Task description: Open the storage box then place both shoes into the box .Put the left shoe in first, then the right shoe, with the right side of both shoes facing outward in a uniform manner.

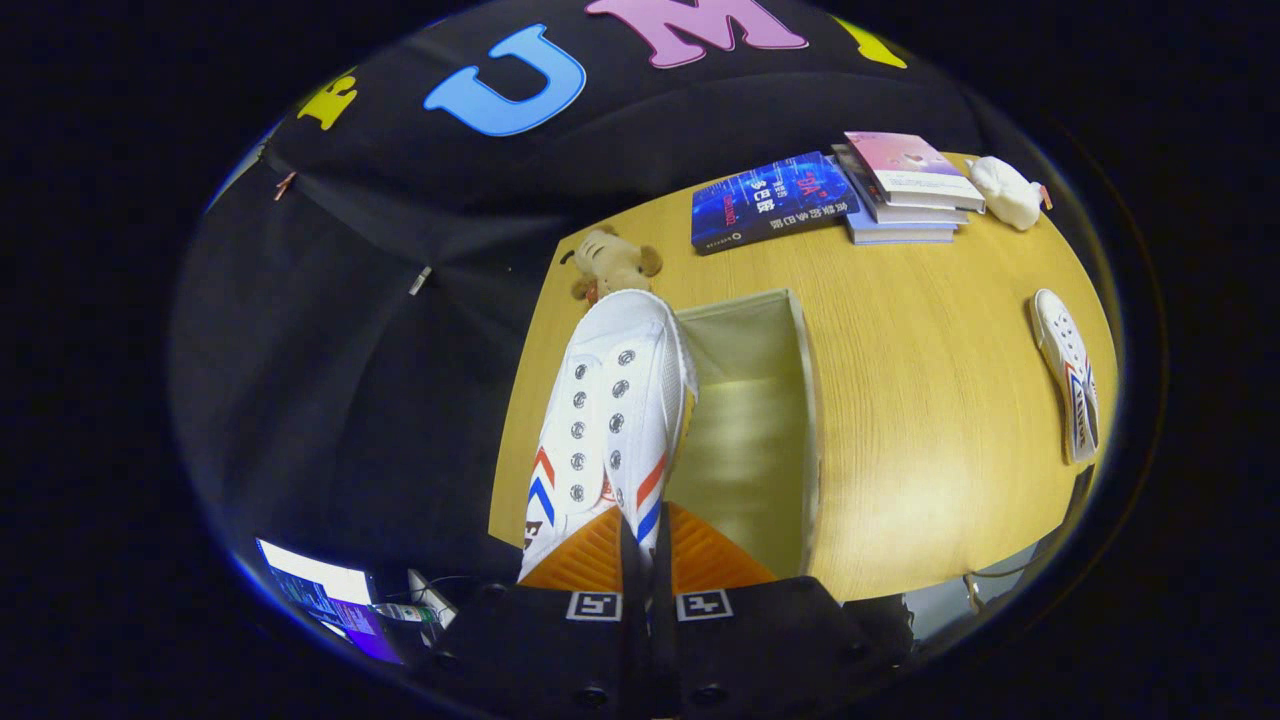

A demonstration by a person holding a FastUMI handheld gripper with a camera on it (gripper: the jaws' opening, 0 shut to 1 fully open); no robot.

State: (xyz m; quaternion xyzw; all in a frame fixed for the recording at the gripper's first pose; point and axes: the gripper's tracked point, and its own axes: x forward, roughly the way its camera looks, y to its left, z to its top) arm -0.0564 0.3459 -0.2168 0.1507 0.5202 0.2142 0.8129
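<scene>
- Storage box (800,420): open, pale fabric walls, sitting on the wooden table (920,400) just ahead of the fingers and slightly to the right; its inside looks bare where it can be seen.
- Held shoe (610,420): white canvas with metal eyelets and red and blue chevron stripes on both sides, toe pointing away from the camera. It hangs over the left wall of the box, covering that edge.
- Gripper (645,560): its fingers (575,560) are drawn close together and clamp the heel end of the held shoe between them, with only a thin strip of the shoe showing in the gap.
- Second shoe (1068,385): same white style with stripes, lying on its side on the table, well apart from the box on the far right.
- Brown plush toy (612,262): on the table's left far corner, just beyond the toe of the held shoe.
- Blue book (772,200): flat on the far part of the table, beyond the box.
- Stack of books (905,190): just right of the blue book, a pink cover on top.
- White plush toy (1008,192): right of the stack, near the table's far edge.
- Lit screen (320,595): low at the near left, off the table.
</scene>
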